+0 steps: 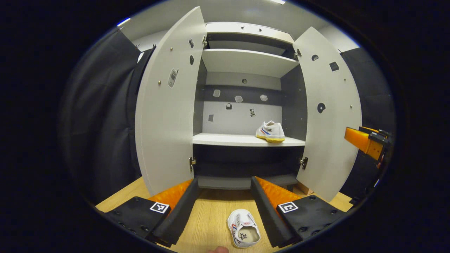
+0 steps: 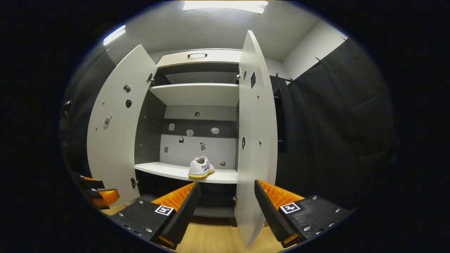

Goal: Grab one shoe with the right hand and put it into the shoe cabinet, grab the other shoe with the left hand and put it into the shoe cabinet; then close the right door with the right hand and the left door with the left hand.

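One shoe (image 1: 270, 131) on the cabinet shelf (image 1: 225, 140), other shoe (image 1: 243, 232) on the floor between the left hand-held gripper (image 1: 225, 214) fingers, both hand-held grippers spread apart, right hand-held gripper (image 2: 226, 214) near the right door (image 2: 256, 140), both doors wide.

My left gripper (image 1: 225, 207) hangs open over the floor (image 1: 207, 218); one shoe (image 1: 243, 228) lies between its fingers at six o'clock. Another shoe (image 1: 270, 131) sits on the cabinet (image 1: 246, 59) shelf, both doors open. The right gripper (image 1: 367, 142) pokes in at three o'clock.
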A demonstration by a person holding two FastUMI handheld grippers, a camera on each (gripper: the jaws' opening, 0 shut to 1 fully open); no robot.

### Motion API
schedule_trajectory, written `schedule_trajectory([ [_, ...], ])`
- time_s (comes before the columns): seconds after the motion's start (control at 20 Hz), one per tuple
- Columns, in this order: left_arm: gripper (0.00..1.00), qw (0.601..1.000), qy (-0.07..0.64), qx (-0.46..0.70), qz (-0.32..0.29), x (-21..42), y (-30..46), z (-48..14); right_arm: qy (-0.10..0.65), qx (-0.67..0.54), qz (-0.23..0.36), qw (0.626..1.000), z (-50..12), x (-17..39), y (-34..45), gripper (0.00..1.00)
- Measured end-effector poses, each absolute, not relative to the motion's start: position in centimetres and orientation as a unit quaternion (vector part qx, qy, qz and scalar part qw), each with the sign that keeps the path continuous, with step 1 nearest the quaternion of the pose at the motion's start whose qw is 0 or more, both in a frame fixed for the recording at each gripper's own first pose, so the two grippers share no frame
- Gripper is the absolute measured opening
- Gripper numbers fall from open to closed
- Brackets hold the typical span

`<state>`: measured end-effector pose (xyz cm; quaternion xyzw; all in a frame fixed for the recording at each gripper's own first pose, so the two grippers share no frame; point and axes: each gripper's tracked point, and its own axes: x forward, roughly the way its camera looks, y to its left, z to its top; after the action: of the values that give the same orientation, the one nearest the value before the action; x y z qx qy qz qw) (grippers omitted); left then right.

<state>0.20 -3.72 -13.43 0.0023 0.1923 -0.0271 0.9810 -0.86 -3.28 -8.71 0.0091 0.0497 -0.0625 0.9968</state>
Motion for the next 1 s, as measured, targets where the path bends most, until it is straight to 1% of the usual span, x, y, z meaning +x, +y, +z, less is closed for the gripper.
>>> schedule_trajectory([
  [0.15,0.97,0.961,0.27,-0.002,-0.06,-1.3,-4.6,-20.2,0.065,0.017,-0.062,0.996,-9.9,-2.6,-3.1,0.94],
  [0.35,0.97,0.927,0.368,0.001,-0.079,-3.9,-5.1,-29.1,0.083,0.01,-0.065,0.994,-11.2,-3.8,-3.8,0.93],
  [0.4,0.97,0.918,0.388,0.006,-0.083,-4.3,-5.2,-30.9,0.087,0.011,-0.067,0.994,-11.4,-4.0,-4.1,0.94],
  [0.45,0.97,0.91,0.405,0.009,-0.087,-4.9,-5.4,-32.5,0.091,0.011,-0.07,0.993,-11.5,-4.1,-4.3,0.98],
  [0.5,0.98,0.903,0.421,0.01,-0.088,-5.2,-5.4,-33.8,0.094,0.011,-0.072,0.993,-11.8,-4.2,-4.6,0.98],
  [0.55,0.97,0.896,0.435,0.01,-0.087,-5.5,-5.2,-34.8,0.098,0.009,-0.075,0.992,-12.0,-4.2,-4.8,0.94],
  [0.75,0.98,0.888,0.454,0.027,-0.071,-4.4,-4.3,-37.8,0.109,0.008,-0.081,0.991,-12.5,-4.1,-5.5,0.94],
  [0.9,0.98,0.887,0.457,0.021,-0.065,-2.4,-4.1,-39.8,0.115,0.012,-0.083,0.99,-12.8,-3.9,-5.8,0.94],
  [1.0,1.0,0.888,0.455,0.016,-0.067,-1.3,-4.5,-40.8,0.118,0.012,-0.084,0.989,-13.0,-3.4,-5.8,0.94],
])
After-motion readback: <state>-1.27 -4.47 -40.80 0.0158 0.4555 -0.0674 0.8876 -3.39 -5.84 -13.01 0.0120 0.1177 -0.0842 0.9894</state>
